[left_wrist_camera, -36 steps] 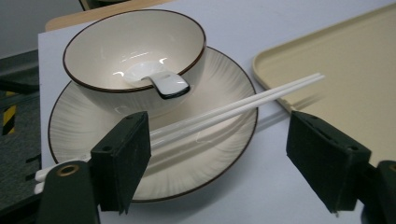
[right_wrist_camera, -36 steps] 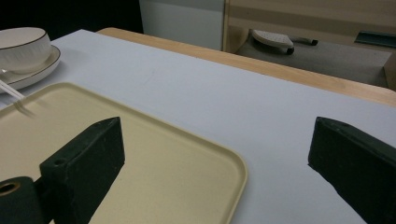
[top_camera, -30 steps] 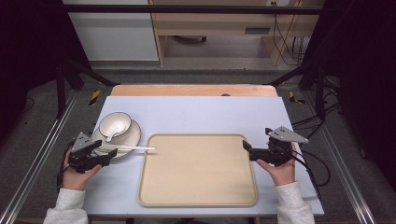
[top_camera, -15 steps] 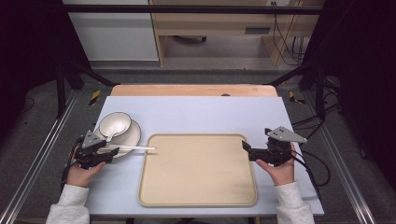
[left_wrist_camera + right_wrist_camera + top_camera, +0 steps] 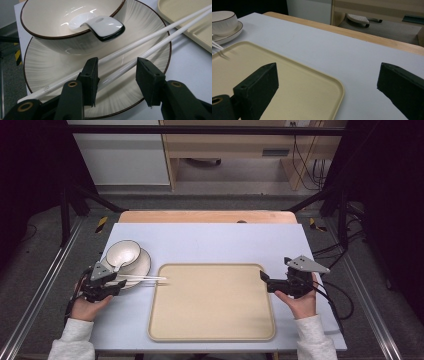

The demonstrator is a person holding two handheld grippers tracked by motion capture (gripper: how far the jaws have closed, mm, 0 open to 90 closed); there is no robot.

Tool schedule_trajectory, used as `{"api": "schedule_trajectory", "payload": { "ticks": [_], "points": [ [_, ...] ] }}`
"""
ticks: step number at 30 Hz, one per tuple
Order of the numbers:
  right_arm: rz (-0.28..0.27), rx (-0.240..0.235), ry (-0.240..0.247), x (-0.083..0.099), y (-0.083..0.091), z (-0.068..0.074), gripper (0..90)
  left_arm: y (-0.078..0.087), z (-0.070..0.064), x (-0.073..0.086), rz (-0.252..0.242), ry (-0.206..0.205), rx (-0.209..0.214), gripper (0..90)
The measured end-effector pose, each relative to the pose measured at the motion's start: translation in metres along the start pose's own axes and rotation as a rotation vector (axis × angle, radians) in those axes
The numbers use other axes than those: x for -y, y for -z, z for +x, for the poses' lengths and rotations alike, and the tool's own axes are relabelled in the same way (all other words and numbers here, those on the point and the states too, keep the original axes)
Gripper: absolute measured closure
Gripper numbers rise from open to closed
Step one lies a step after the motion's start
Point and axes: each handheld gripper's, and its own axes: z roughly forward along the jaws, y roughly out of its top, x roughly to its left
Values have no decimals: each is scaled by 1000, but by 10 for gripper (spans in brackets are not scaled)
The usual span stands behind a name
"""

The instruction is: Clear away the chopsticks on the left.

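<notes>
A cream bowl [image 5: 123, 253] with a dark rim sits on a matching plate [image 5: 144, 266] at the table's left. A white spoon [image 5: 100, 23] rests inside the bowl. Two white chopsticks [image 5: 147, 279] lie across the plate, their tips reaching over the left rim of the beige tray [image 5: 212, 302]. My left gripper [image 5: 117, 285] hangs low over the plate's near edge. In the left gripper view the left gripper [image 5: 117, 66] is open with the chopsticks [image 5: 155, 37] running between its jaws, untouched by the pads. My right gripper [image 5: 262, 277] stands open at the tray's right edge, holding nothing.
The tray [image 5: 287, 82] is bare and takes up the middle of the pale blue table [image 5: 225, 242]. A wooden strip [image 5: 207, 216] borders the far edge. Metal frame rails [image 5: 45, 285] run along both sides, and cables [image 5: 335, 295] trail at the right.
My left gripper has slid forward and right onto the plate's near edge, bringing its jaws around the chopsticks. The right gripper has barely moved.
</notes>
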Motion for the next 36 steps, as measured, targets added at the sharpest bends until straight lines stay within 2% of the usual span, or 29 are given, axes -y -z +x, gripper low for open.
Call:
{"api": "schedule_trajectory", "payload": {
  "ticks": [10,14,20,30,36],
  "points": [
    [2,3,3,0,0,-1,41,1,-6,-1,3,-40,31,621],
    [2,5,3,0,0,-1,40,1,-7,-2,12,-39,51,677],
    [2,7,5,0,0,-1,40,-1,-9,-2,33,-48,47,746],
    [7,7,3,0,0,-1,40,-3,-12,-4,50,-36,44,825],
    [13,2,6,1,-1,0,40,-4,-15,-7,62,-24,39,827]
  ]
}}
